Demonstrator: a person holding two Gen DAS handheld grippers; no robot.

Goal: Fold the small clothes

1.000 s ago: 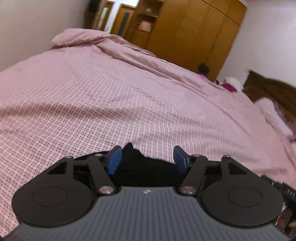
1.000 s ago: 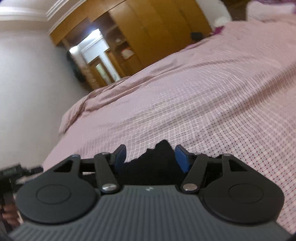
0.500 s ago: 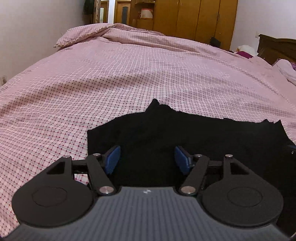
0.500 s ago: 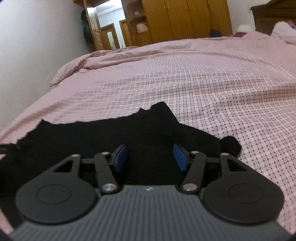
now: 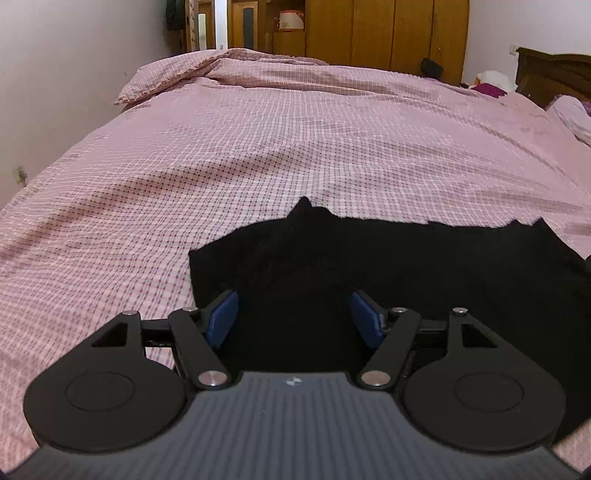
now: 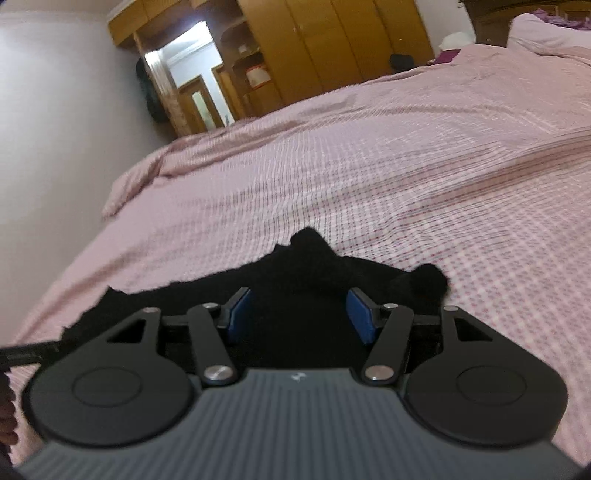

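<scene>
Both pairs of jaws stand apart, released, with black cloth (image 5: 369, 266) lying between and below their blue pads (image 5: 221, 319) but not pressed. On the left gripper (image 5: 293, 317) they have just opened a little; on the right gripper (image 6: 297, 314) they widened slightly too. Black cloth is spread flat on the bed (image 5: 258, 147), on the pink checked cover. Behind the bed stands a wooden wardrobe (image 5: 388, 33).

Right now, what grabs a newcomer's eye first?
The black garment, spread on the pink checked bedspread close in front of both cameras. Next, each tool's blue pads: the left tool and right tool both stand open over the dark cloth. Wooden wardrobes line the far wall.
</scene>
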